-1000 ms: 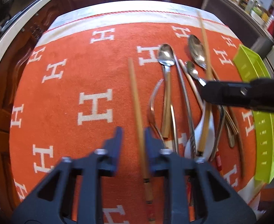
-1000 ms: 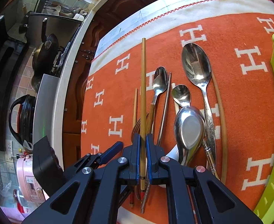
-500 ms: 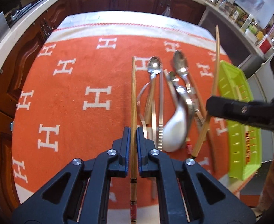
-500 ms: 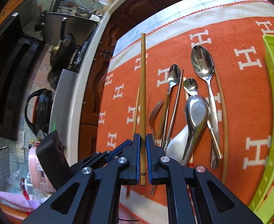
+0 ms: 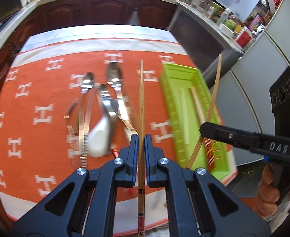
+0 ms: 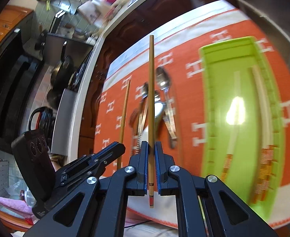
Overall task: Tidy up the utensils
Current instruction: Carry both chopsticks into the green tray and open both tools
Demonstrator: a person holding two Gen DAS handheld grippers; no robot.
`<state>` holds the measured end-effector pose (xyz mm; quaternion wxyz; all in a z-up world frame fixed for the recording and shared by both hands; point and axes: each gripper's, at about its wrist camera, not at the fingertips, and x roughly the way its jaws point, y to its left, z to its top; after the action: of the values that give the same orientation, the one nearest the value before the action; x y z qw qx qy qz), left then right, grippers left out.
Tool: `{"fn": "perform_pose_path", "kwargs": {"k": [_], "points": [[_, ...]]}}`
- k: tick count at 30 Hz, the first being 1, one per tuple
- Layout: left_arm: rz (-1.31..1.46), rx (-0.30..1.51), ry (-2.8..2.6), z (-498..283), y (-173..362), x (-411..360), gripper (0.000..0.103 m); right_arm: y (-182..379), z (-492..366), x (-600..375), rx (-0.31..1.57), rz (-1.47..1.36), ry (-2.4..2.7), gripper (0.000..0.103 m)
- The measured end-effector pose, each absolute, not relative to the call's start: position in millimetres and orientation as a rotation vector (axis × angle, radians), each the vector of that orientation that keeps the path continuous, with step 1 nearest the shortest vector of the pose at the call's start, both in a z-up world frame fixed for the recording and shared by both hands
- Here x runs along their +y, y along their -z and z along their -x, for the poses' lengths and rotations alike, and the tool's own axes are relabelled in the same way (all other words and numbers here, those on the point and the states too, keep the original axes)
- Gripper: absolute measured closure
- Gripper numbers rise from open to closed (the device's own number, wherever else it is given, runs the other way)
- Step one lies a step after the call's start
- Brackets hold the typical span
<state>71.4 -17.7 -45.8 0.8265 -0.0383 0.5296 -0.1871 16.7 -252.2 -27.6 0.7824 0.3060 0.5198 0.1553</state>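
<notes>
**Each gripper holds one chopstick near the green tray**

Seen from the left wrist, the left gripper (image 5: 141, 138) has its fingers (image 5: 133, 144) pressed narrow on a chopstick (image 5: 141, 106), which runs straight ahead between them with its red-banded end trailing back under the camera. Below it lies an orange cloth (image 5: 36, 90) with white H marks. On the cloth, left of the chopstick, sits a blurred heap of spoons (image 5: 113, 77), what looks like a fork, and a white spoon (image 5: 99, 138). Right of the chopstick is a green tray (image 5: 176, 106) with two chopsticks lying in it lengthwise. The right gripper (image 5: 204, 129) reaches in from the right over the tray, gripping a second chopstick (image 5: 214, 98) that leans up and away; a hand (image 5: 269, 193) holds its handle.

From the right wrist, the right gripper (image 6: 151, 148) has its fingers (image 6: 144, 154) closed narrow on the same second chopstick (image 6: 151, 90), which points forward above the spoons (image 6: 163, 79). The tray (image 6: 208, 102) lies to the right on the cloth (image 6: 188, 106), two chopsticks inside, glare on its floor. To the left, the left gripper (image 6: 113, 148) carries its chopstick (image 6: 124, 114) above the cloth's left part.
</notes>
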Motion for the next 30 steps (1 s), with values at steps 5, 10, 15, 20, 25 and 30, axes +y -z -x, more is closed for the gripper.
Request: {"fn": "perform_pose_path", "kwargs": {"k": [5,10,15,20,25,30], "points": [[0.085,1.14,0.462,-76,40,-65,0.099,17,6,-306,1.098,-0.621,-0.206,0.097],[0.078,1.172,0.513,-80,49,-110,0.099,14,19,-341,1.093,-0.533,-0.094,0.096],[0.071,1.197,0.542,-85,61,-137,0.099,11,22,-370,1.075,-0.501,-0.056,0.097],[0.085,1.221,0.515,-95,81,-145,0.099,23,13,-374,1.137,-0.477,-0.078,0.097],[0.096,1.231,0.47,-105,98,-143,0.099,41,1,-366,1.18,-0.489,-0.059,0.093],[0.077,1.227,0.455,-108,100,-134,0.096,46,-9,-358,1.153,-0.462,0.004,0.066]]}}
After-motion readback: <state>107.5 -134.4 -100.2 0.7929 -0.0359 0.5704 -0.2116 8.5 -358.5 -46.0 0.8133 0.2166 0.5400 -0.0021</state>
